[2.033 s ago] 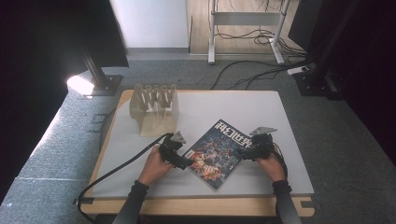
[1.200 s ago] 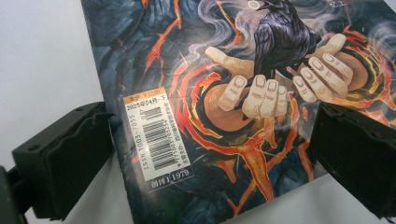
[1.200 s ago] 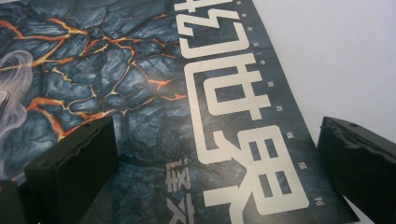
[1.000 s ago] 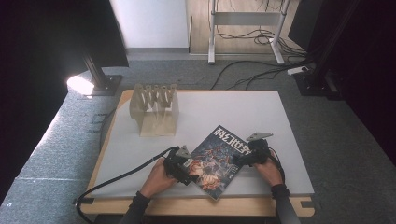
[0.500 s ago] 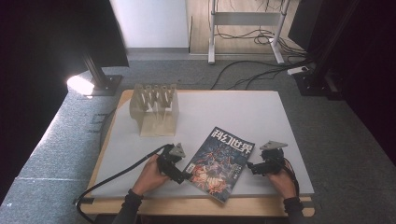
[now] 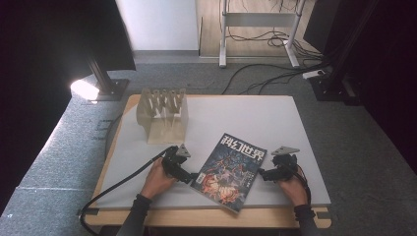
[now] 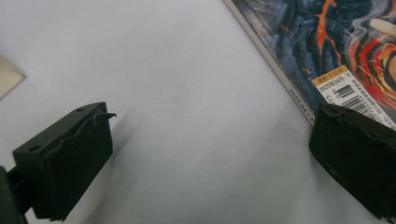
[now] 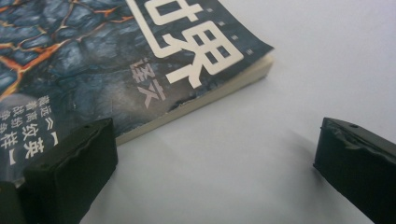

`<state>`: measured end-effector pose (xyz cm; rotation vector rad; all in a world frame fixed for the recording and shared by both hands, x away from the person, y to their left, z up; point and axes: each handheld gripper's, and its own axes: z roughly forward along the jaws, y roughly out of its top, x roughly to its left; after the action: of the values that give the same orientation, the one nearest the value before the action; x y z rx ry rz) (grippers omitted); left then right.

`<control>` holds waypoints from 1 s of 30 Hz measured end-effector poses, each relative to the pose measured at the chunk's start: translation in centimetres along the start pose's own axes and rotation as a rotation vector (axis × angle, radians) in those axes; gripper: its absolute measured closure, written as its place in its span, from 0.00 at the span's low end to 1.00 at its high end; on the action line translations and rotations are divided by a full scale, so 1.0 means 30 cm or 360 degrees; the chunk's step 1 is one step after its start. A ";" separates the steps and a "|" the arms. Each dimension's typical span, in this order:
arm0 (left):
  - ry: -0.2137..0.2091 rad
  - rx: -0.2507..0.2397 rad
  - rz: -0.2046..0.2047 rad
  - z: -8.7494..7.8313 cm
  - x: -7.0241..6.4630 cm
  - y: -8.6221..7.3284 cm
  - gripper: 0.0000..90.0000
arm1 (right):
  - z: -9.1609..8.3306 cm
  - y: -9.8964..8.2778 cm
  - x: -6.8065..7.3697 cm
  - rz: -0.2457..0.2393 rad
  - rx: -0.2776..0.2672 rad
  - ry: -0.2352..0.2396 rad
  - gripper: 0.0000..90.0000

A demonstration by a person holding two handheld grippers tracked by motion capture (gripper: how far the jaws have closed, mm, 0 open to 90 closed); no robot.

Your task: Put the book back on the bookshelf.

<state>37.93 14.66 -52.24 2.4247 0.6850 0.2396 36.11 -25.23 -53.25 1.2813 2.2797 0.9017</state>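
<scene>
magazine [image 6: 230,172] flat on white table top [image 6: 246,118], near front edge, turned at angle, cover up. left gripper [image 6: 189,176] low at magazine's left edge, jaws spread wide, holding nothing; in left gripper view one jaw over barcode corner, other over bare table. right gripper [image 6: 262,174] just beside magazine's right edge, jaws wide apart, empty; one jaw over cover edge. wooden slotted rack [image 6: 163,115] well apart, toward back left.

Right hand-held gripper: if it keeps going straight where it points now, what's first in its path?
Likely the magazine. The right hand-held gripper points toward the magazine's right page edge, jaws open. In the right gripper view one jaw already overlaps that edge, with bare table between the jaws. Depth is unclear.
</scene>
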 end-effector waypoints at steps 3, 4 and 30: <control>-0.0018 -0.0019 0.0002 -0.005 -0.019 -0.015 0.00 | 0.016 0.017 -0.005 0.0011 0.0001 -0.0012 0.00; -0.0021 -0.0022 0.0009 -0.008 -0.026 -0.019 0.00 | 0.023 0.025 -0.007 0.0008 0.0003 -0.0019 0.00; -0.0181 -0.0121 0.0175 0.001 -0.153 -0.034 0.00 | 0.188 0.218 0.007 -0.0007 0.0038 -0.0104 0.00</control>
<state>33.61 12.93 -52.92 2.3853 0.4845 0.1672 43.39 -20.58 -52.83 1.2963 2.2483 0.8216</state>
